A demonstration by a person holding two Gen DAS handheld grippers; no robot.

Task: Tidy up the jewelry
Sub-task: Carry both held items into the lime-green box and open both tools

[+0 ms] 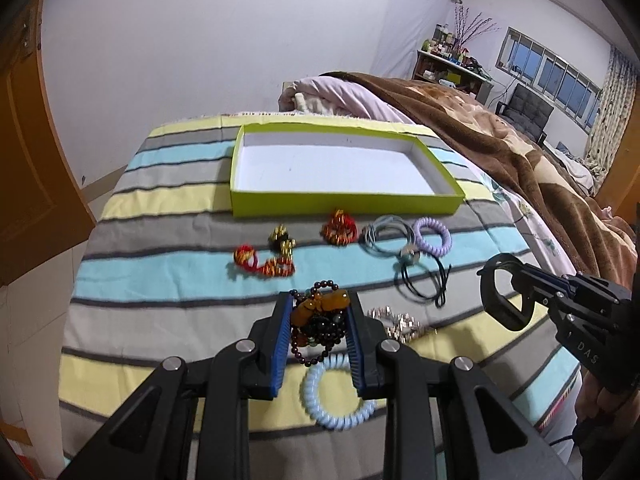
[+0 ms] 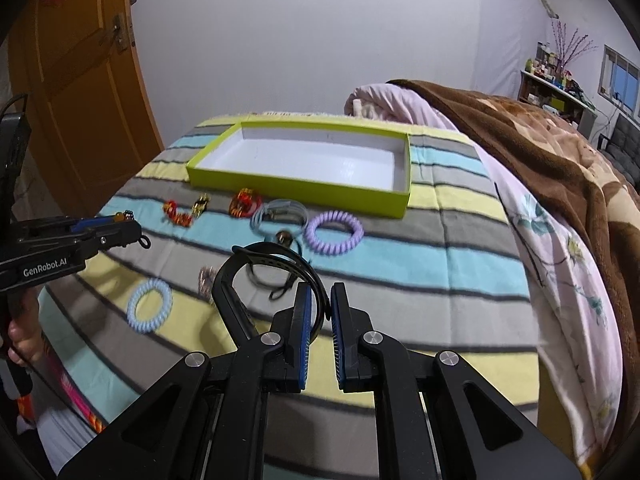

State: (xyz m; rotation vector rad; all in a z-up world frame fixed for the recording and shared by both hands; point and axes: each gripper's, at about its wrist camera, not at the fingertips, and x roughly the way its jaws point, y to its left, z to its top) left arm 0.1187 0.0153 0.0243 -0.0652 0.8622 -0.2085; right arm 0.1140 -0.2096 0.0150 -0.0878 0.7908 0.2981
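Bedroom, striped bed (image 1: 168, 280) | left claw (image 1: 318, 334) clamps limp, slippery bead bracelets (image 1: 318, 320) mid-bunch | right claw (image 2: 320, 316) narrow, pinching springy black band (image 2: 276, 258) | green box (image 1: 344, 200) empty

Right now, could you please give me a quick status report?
Left hand-held gripper shut on beaded bracelets. Right hand-held gripper shut on black band. Green box empty, path unobstructed.

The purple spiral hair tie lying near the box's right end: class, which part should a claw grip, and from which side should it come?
Grip one arc of the purple spiral hair tie, coming straight down from above, with one finger inside the ring and one outside. It lies flat on the striped blanket, so its sides offer nothing to pinch. The arc away from the blue-grey hair ties looks best, since that edge has open blanket around it.
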